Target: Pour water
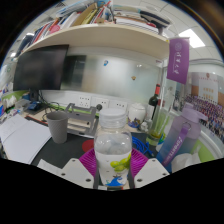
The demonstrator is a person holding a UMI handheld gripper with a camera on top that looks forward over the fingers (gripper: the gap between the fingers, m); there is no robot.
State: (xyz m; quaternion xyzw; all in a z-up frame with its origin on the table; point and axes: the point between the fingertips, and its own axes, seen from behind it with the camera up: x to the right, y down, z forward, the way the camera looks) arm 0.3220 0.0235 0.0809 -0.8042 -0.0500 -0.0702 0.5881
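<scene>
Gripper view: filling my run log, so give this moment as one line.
gripper: shut on clear plastic water bottle | bottle: upright | grey cup: on desk, beyond fingers

Cluttered desk (25,140) beneath a long wall shelf (100,38) of books, dark monitor (42,68) alongside, bright ceiling light (192,38).

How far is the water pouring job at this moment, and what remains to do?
Done: the gripper has closed on the clear water bottle, both pads pressing its sides. In hand: the bottle is held upright, its white cap apparently still on. Left: bringing it to the grey cup beyond the fingers, and pouring.
</scene>
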